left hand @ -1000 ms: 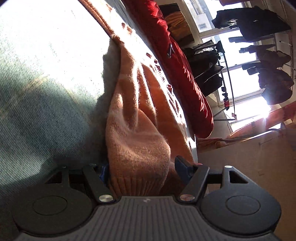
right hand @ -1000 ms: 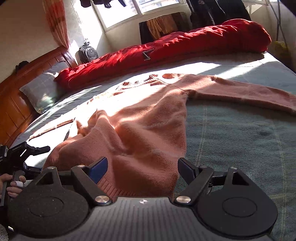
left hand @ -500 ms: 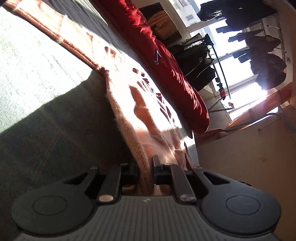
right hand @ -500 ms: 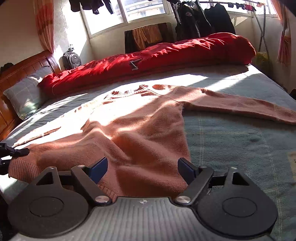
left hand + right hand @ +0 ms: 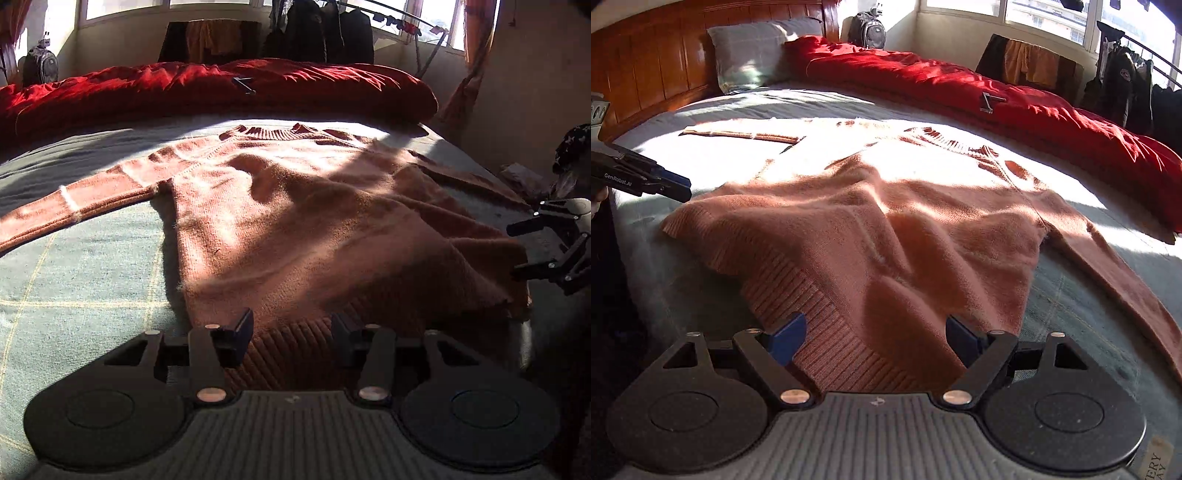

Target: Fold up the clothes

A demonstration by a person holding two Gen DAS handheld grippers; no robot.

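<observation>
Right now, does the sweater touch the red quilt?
Apart. The right wrist view shows the sweater flat on the bed, with a strip of bare sheet between it and the red quilt.

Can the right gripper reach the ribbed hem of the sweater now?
Probably yes. The right gripper is open with the hem directly between its jaws, and nothing lies on that edge of the sweater.

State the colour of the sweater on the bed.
Salmon pink sweater, clearest in the right wrist view.

Sweater (image 5: 295,221) lies flat on bed (image 5: 74,288), hem nearest both cams, collar twd far side. Duvet (image 5: 207,88) behind collar. Pillow (image 5: 753,55) at headboard (image 5: 646,62). Backpack (image 5: 867,24) by window.
</observation>
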